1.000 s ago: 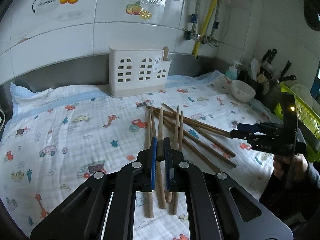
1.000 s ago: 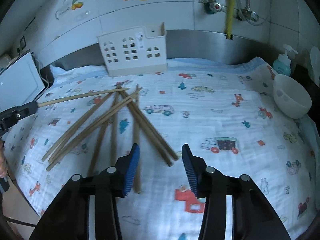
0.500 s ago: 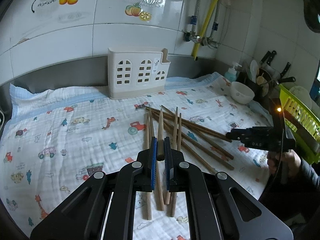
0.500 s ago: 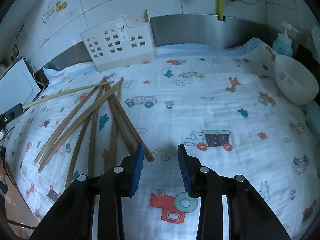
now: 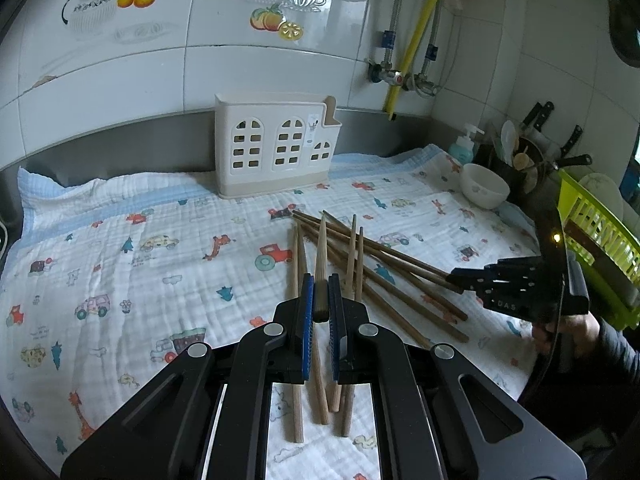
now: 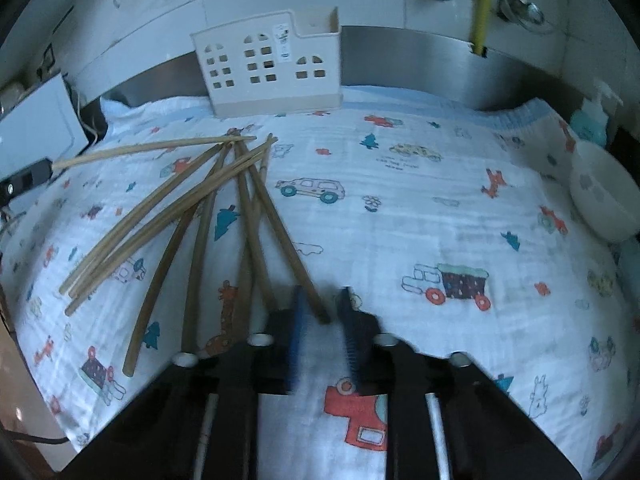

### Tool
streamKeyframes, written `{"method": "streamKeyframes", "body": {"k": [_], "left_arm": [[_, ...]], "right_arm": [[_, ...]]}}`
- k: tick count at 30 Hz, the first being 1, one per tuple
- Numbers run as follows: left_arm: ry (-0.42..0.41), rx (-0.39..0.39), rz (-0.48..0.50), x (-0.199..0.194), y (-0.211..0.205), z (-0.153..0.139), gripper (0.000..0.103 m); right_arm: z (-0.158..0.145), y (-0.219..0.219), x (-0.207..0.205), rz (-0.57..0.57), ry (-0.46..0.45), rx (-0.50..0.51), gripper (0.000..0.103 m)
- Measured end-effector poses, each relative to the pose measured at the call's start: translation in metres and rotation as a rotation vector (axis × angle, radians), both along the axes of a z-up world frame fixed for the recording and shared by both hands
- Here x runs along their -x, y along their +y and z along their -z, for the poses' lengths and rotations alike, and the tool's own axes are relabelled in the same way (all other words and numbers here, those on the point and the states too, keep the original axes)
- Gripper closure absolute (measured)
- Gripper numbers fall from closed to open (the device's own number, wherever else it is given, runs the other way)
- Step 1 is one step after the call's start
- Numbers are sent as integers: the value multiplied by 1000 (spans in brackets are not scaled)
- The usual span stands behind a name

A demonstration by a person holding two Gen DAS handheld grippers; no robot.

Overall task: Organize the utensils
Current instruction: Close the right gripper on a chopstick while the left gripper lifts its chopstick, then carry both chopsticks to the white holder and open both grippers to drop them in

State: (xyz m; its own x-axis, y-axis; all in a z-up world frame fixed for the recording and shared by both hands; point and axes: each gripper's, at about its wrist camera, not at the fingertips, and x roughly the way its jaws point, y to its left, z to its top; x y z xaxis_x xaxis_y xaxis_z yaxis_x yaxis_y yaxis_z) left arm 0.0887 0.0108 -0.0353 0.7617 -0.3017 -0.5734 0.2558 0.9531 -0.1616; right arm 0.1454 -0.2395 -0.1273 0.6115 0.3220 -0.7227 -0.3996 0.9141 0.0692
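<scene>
Several wooden chopsticks point(image 5: 384, 264) lie crossed on the printed cloth point(image 5: 160, 248). A cream house-shaped utensil holder point(image 5: 276, 148) stands upright at the back wall. My left gripper point(image 5: 320, 288) is shut on one chopstick, which points forward over the pile. The right wrist view shows that left gripper point(image 6: 24, 178) at the left edge, with its held chopstick point(image 6: 152, 146) raised. My right gripper point(image 6: 322, 300) hangs low over the cloth with its jaws closing. The near end of one chopstick point(image 6: 288, 240) lies between them, and a gap still shows beside the blue pads point(image 6: 298, 320).
A white bowl point(image 5: 484, 186) and a soap bottle point(image 5: 464, 148) sit at the cloth's right end. A green dish rack point(image 5: 600, 248) and dark-handled knives point(image 5: 568, 160) stand further right. A white box point(image 6: 36, 128) is at the far left. A hand point(image 5: 560, 332) holds the right gripper.
My right gripper has come down and forward to the near end of a chopstick, and its jaws have narrowed a lot. The left gripper keeps its chopstick in the same place.
</scene>
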Motion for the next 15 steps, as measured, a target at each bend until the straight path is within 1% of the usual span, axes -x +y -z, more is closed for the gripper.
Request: {"method": "streamKeyframes", "body": {"k": [3, 7, 11, 15], "left_arm": [[-6, 3, -5, -2, 3, -3, 98], [-20, 12, -11, -3, 8, -11, 98], [-38, 9, -20, -7, 12, -22, 98], [-59, 9, -22, -15, 18, -37, 98]], "right_arm": [[-6, 1, 8, -17, -20, -10, 92], [-26, 2, 20, -30, -69, -29, 94], [-63, -2, 25, -21, -149, -82, 94], [-99, -4, 23, -32, -213, -113, 96]]}}
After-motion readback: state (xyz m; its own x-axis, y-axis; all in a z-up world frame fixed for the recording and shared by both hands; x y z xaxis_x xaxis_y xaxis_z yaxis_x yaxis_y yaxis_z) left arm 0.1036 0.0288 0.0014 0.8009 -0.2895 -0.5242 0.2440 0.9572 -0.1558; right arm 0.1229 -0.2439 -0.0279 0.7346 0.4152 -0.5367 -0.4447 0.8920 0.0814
